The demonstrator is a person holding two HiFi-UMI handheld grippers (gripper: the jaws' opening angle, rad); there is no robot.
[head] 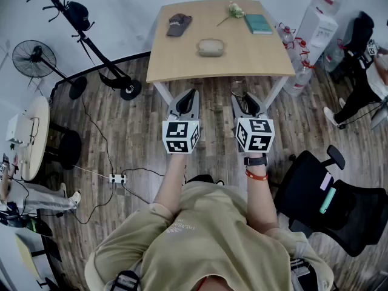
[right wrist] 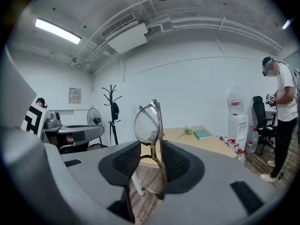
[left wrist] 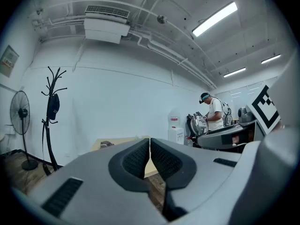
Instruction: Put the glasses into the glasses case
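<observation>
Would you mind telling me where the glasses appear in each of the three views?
Head view: centre, glasses at the tip of the right gripper, just short of the table's near edge.
Left gripper view: not in it.
Right gripper view: centre, standing on edge, clamped between the jaws.
Shared landmark: the wooden table, ahead in all three views.

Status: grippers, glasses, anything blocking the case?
Left hand-held gripper shut, empty. Right hand-held gripper shut on glasses. Glasses case on table ahead; nothing between.
</observation>
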